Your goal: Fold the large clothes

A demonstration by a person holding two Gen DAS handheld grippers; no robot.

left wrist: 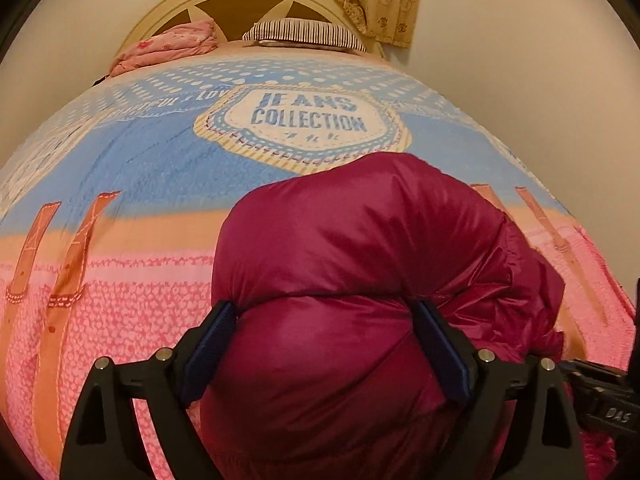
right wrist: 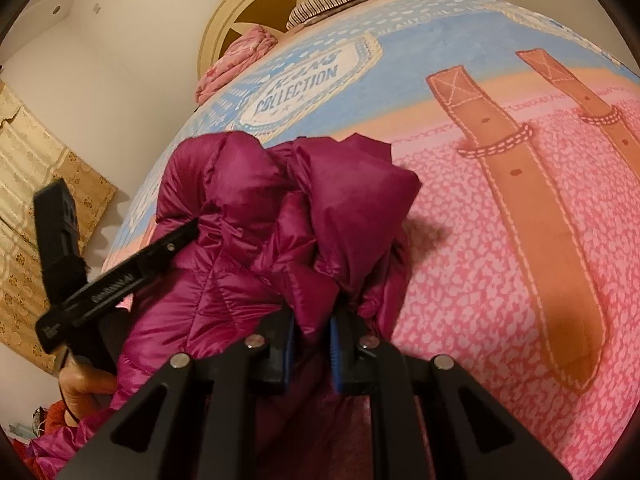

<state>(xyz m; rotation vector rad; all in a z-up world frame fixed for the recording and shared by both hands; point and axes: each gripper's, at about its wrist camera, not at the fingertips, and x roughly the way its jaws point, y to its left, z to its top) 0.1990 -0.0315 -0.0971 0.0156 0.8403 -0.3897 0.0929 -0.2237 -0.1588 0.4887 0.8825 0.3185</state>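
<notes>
Bedspread [left wrist: 120, 168] under bunched magenta puffer jacket [left wrist: 360, 240]

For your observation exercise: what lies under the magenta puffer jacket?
The puffer jacket rests on the printed bedspread, pink and blue with a "Jeans Collection" badge. The part of the print directly beneath is covered, so it cannot be seen.

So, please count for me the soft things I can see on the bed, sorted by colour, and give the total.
Magenta: 1, the puffer jacket, held by the left claw and right claw.
Pink: 1, the folded floral quilt by the headboard.
Striped: 1, the pillow.
Blue, orange and pink: 1, the printed bedspread.
Total: 4
</notes>
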